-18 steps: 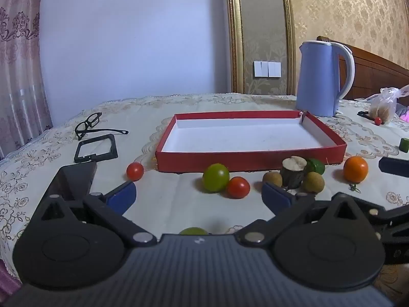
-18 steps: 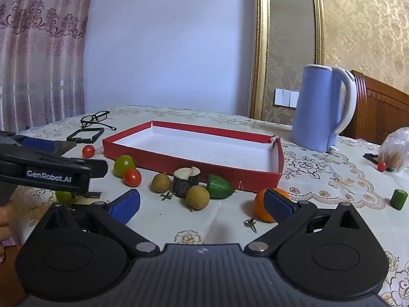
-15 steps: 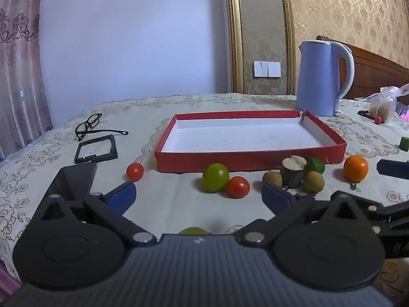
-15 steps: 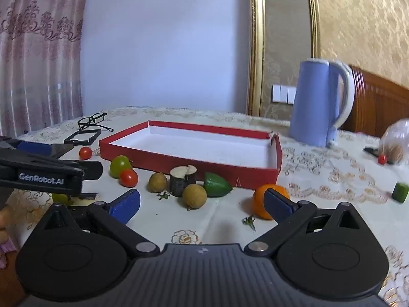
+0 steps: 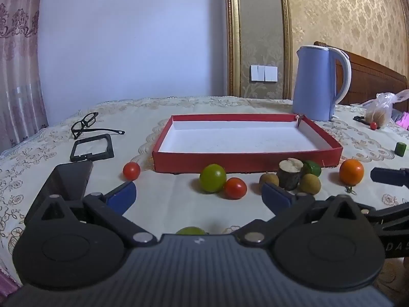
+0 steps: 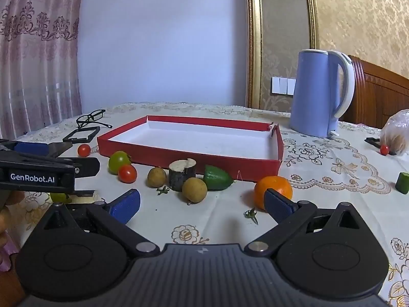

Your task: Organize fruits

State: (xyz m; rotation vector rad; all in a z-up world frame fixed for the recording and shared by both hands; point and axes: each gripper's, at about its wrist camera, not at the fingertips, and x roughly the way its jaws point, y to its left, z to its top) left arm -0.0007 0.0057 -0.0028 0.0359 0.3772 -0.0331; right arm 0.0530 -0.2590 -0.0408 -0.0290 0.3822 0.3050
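Observation:
An empty red tray (image 5: 245, 160) (image 6: 277, 151) sits mid-table. In front of it lie a green tomato (image 5: 212, 177) (image 6: 118, 161), red tomatoes (image 5: 235, 188) (image 5: 131, 170) (image 6: 127, 173), two brown longans (image 6: 194, 189) (image 6: 156, 177), a wood stump (image 6: 182, 171), a green pepper piece (image 6: 217, 181) and an orange (image 5: 351, 172) (image 6: 273, 188). A small green fruit (image 5: 190, 230) lies close under my left gripper (image 5: 198, 195), which is open and empty. My right gripper (image 6: 202, 204) is open and empty, its right finger in front of the orange.
A blue kettle (image 5: 319, 81) stands behind the tray's right corner. Glasses (image 5: 88, 125), a black frame (image 5: 92, 147) and a phone (image 5: 69, 181) lie left. A plastic bag (image 5: 381, 110), a small tomato (image 6: 384, 149) and a green block (image 6: 403, 183) lie right.
The right gripper has shifted slightly, so the scene sits a little lower and closer in its view. The left gripper has barely moved. Both stay open.

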